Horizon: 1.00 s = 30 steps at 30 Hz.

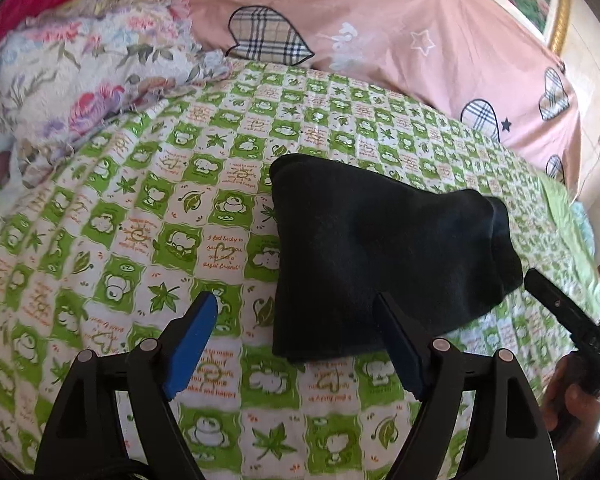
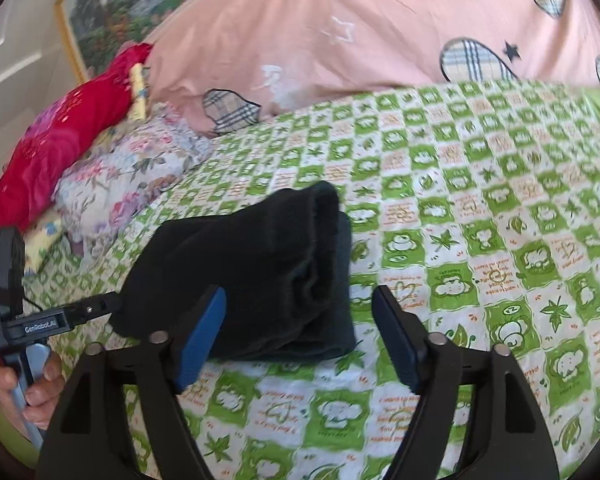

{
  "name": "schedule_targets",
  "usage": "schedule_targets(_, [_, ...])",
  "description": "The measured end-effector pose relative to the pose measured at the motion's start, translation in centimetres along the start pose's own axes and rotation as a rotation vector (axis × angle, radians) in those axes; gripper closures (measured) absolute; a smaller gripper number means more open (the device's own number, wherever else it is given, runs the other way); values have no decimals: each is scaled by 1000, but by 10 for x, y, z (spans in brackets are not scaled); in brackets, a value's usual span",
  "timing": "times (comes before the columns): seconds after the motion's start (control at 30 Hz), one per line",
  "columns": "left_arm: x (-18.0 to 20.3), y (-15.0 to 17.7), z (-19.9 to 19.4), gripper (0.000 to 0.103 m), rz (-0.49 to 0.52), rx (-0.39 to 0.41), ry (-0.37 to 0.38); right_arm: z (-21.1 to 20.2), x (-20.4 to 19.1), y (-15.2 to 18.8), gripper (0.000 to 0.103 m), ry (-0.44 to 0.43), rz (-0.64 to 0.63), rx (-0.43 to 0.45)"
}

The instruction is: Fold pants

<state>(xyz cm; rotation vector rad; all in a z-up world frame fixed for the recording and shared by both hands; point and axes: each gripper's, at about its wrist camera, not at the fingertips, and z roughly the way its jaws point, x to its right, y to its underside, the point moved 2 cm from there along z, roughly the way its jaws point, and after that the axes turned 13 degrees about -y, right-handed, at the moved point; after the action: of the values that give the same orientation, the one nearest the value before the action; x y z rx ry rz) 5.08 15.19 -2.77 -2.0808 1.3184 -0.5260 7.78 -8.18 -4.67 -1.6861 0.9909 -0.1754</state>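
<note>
- Pants (image 1: 380, 256) lie as a compact black bundle mid-frame on the green checked bedsheet (image 1: 148, 240); looks like folding is done.
- Left gripper (image 1: 300, 320) and right gripper (image 2: 300, 316) both spread wide, holding nothing, hovering near the bundle's near edge.
- Pink quilt (image 1: 380, 32) upper frame, floral cloth (image 1: 80, 80) upper left, framed picture (image 2: 112, 12) on the wall.

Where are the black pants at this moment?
The folded black pants lie on the green checked sheet, just ahead of both open grippers, with the pink quilt behind.
</note>
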Motion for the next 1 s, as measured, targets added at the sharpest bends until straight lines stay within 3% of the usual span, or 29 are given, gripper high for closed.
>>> schedule_targets(0.3, [9,20,-15,20,33,8,-26,-4,-28,21,16,4,-87,-39])
schedule_targets(0.6, [16,34,-30,20,96,67,-95,-6,-41,33,13,18,-121,-45])
schedule_targets(1.0, [19,44,-34,20,104,83,-124,-8,-54,43,11,30,-190,-59])
